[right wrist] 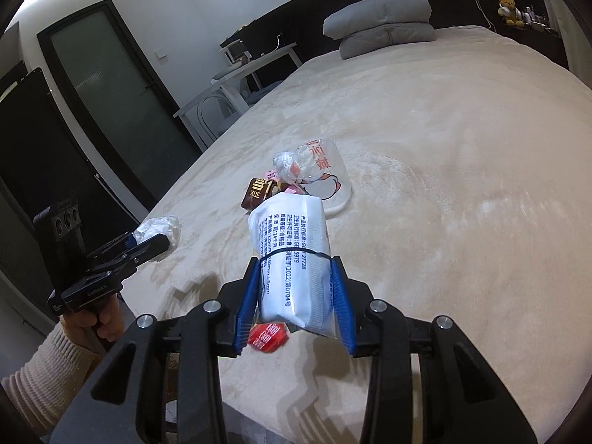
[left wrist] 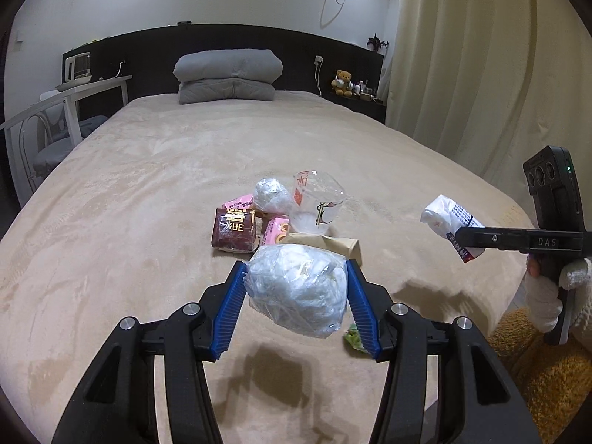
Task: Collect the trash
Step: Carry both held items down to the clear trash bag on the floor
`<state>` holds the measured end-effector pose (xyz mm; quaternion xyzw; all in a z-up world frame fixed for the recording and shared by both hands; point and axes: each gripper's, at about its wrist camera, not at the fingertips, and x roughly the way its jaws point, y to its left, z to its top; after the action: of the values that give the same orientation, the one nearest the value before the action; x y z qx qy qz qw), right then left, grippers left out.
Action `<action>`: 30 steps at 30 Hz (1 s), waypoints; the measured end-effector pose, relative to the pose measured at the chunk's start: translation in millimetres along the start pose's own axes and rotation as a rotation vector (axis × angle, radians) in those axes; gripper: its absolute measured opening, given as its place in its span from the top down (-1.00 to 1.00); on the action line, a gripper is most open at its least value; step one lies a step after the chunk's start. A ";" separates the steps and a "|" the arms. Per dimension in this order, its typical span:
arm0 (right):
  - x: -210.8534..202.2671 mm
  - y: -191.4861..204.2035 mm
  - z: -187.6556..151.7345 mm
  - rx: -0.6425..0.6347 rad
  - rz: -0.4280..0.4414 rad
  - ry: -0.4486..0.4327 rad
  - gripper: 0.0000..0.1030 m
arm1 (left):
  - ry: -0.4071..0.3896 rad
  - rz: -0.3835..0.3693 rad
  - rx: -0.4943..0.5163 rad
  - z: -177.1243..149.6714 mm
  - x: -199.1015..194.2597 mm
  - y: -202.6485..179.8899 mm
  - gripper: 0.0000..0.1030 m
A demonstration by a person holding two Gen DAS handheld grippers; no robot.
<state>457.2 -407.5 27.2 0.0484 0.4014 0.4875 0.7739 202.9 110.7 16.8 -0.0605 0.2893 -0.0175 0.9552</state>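
Covering the bed [left wrist: 148,170], a beige blanket bears a trash pile [left wrist: 270,218]; left gripper [left wrist: 296,288] clamps a plastic wad [left wrist: 296,292], right gripper [right wrist: 296,288] a white packet [right wrist: 292,259].

We are looking across a wide bed [left wrist: 155,170] under a beige plush cover. At its head we are seeing two folded grey quilts [left wrist: 227,74] stacked against a dark headboard [left wrist: 296,42]. We are seeing a white tabletop [left wrist: 74,92] beside the bed, carrying a small white appliance [left wrist: 78,68], with a chair [left wrist: 51,137] tucked under it. A teddy bear [left wrist: 343,82] is sitting on a dark shelf near cream curtains [left wrist: 481,66]. We are also seeing a frosted-glass door [right wrist: 111,85].
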 end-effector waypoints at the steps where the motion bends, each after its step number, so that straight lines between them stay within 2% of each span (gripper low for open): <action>1: -6.4 3.1 -4.8 0.000 0.003 -0.011 0.25 | -0.012 -0.004 -0.014 -3.4 -6.4 -2.4 -0.02; 8: -43.5 23.7 -43.9 0.008 0.022 -0.055 0.25 | -0.072 -0.013 -0.062 -31.3 -45.8 -28.5 -0.02; 17: -81.0 42.1 -99.2 0.031 0.023 -0.081 0.25 | -0.103 -0.023 -0.107 -73.3 -87.2 -57.5 -0.02; 26: -114.0 52.6 -143.4 0.043 0.032 -0.106 0.25 | -0.113 -0.044 -0.111 -111.7 -118.4 -89.4 -0.02; 30: -118.5 58.2 -159.0 0.041 0.034 -0.093 0.25 | -0.103 -0.083 -0.143 -122.8 -125.8 -95.5 -0.02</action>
<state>285.3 -521.6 15.4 0.0933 0.3740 0.4895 0.7821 30.3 11.6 -3.2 -0.1415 0.2374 -0.0332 0.9605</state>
